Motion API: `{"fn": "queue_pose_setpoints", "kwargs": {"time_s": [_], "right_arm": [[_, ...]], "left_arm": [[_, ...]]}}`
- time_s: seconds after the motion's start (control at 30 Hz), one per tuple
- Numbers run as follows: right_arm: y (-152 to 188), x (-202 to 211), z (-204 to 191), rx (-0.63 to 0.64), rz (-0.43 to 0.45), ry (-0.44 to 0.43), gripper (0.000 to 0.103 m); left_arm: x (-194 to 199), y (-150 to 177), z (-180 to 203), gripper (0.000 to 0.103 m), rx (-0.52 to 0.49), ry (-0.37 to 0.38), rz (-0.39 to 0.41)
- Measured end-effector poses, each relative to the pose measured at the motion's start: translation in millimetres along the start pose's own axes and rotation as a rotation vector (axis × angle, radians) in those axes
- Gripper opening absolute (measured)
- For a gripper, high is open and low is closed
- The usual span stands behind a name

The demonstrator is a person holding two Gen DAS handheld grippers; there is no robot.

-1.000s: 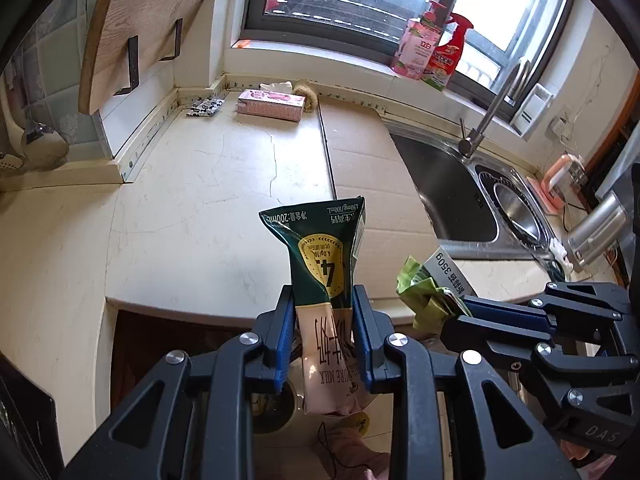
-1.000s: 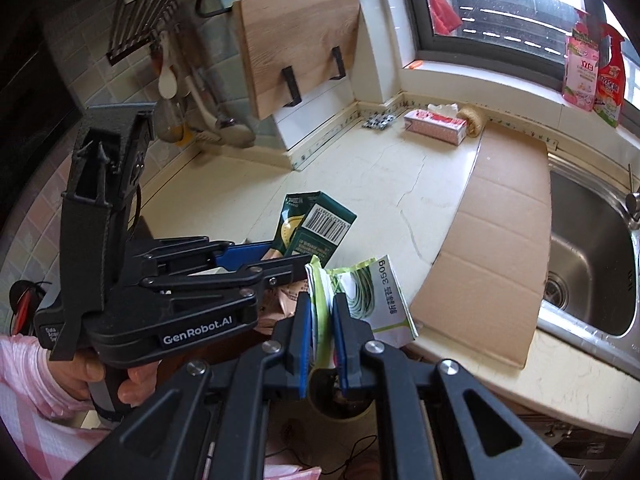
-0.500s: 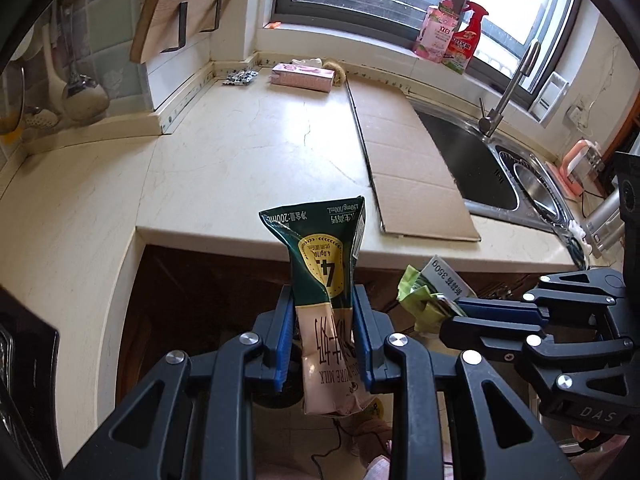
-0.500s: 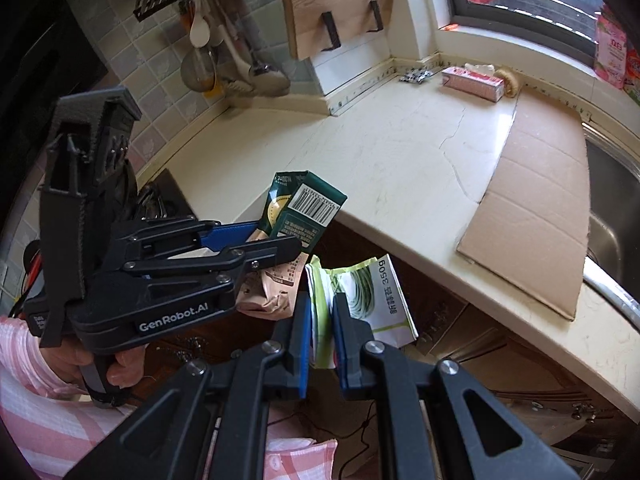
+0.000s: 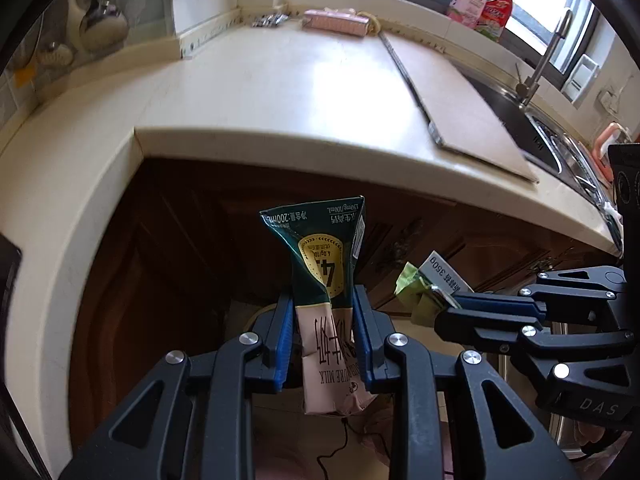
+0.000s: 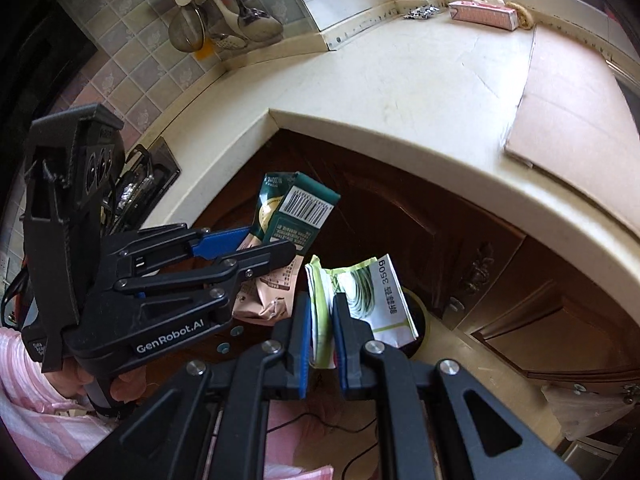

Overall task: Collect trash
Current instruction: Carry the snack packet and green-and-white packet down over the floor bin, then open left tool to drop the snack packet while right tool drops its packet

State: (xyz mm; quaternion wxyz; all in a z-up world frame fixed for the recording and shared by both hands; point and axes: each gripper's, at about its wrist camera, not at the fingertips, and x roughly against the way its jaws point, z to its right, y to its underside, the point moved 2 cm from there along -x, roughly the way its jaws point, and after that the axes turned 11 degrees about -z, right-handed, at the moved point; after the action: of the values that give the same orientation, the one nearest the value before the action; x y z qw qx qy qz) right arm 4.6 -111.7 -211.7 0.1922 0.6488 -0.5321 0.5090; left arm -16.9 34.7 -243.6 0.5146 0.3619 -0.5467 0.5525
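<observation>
Dropped below the bench (image 5: pixel 280 92) edge since earlier; left gripper (image 5: pixel 322 344) pinched milk carton (image 5: pixel 326 280), right gripper (image 6: pixel 322 336) pinched green wrapper (image 6: pixel 376 296), presumably for binning.

Right gripper (image 6: pixel 322 322): blue pads are clamping a folded green-and-white food packet (image 6: pixel 360 300) printed 350g, hanging below the worktop's front edge.
Left gripper (image 6: pixel 256 246): is squeezing a crushed green-and-pink milk carton (image 6: pixel 294 216), barcode facing up, just beside the packet.
Hand (image 6: pixel 116 388): is gripping the left tool's handle, pink striped sleeve (image 6: pixel 36 412) beneath.
Worktop (image 6: pixel 400 80): cardboard sheet (image 6: pixel 572 100) is lying at its right edge; pink tissue box (image 6: pixel 482 16) is sitting at the far corner.
Below: dark wooden cabinet doors (image 6: pixel 420 220); a round bin rim (image 6: pixel 418 316) is showing behind the packet.
</observation>
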Motion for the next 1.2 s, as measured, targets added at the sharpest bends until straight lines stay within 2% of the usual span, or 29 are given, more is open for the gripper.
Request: {"fn": "queue_pose_setpoints", "kwargs": {"time_s": [0.17, 0.5, 0.77, 1.03, 1.2], "right_arm": [[10, -41, 18, -0.010, -0.002, -0.004, 0.010], [18, -139, 52, -0.043, -0.038, -0.015, 0.010], [26, -213, 87, -0.083, -0.064, -0.023, 0.011], [33, -280, 113, -0.111, -0.099, -0.024, 0.012], [28, -316, 120, -0.144, -0.130, -0.037, 0.018]], "left_arm": [[-45, 18, -12, 0.025, 0.034, 0.005, -0.003], [-139, 48, -38, 0.025, 0.044, -0.045, -0.016], [-219, 71, -60, 0.025, 0.075, -0.057, -0.066], [-297, 71, -78, 0.026, 0.102, -0.019, -0.110], [-327, 73, -90, 0.030, 0.134, -0.011, -0.128]]}}
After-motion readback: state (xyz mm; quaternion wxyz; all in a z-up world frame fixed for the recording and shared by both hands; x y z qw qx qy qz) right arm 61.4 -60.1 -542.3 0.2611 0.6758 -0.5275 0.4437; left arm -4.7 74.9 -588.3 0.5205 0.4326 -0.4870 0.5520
